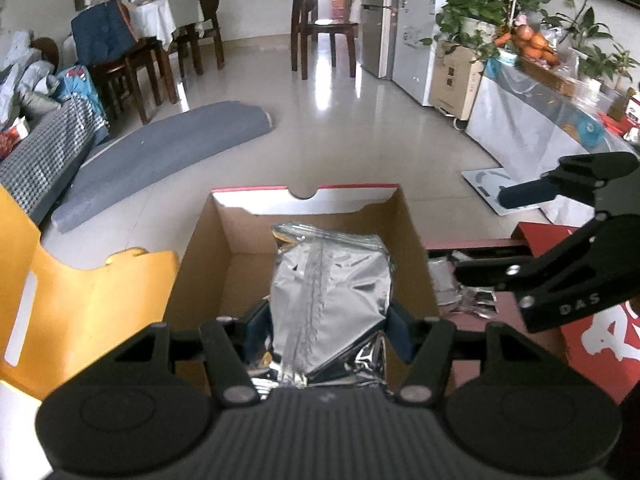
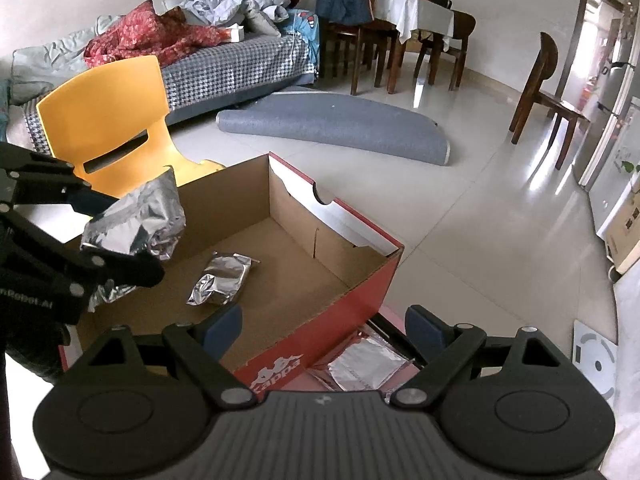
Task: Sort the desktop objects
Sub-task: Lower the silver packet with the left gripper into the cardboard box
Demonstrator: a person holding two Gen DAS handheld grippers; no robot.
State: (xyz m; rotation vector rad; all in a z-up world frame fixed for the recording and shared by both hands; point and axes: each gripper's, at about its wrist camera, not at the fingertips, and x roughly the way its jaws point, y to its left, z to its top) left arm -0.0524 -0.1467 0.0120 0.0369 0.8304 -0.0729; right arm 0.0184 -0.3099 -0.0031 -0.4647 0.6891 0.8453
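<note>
Clamped between the left tongs, a silver foil pouch hangs over the open shoebox. Right wrist view: right tongs gape empty above the box's red wall, another foil packet lying ahead inside.
</note>
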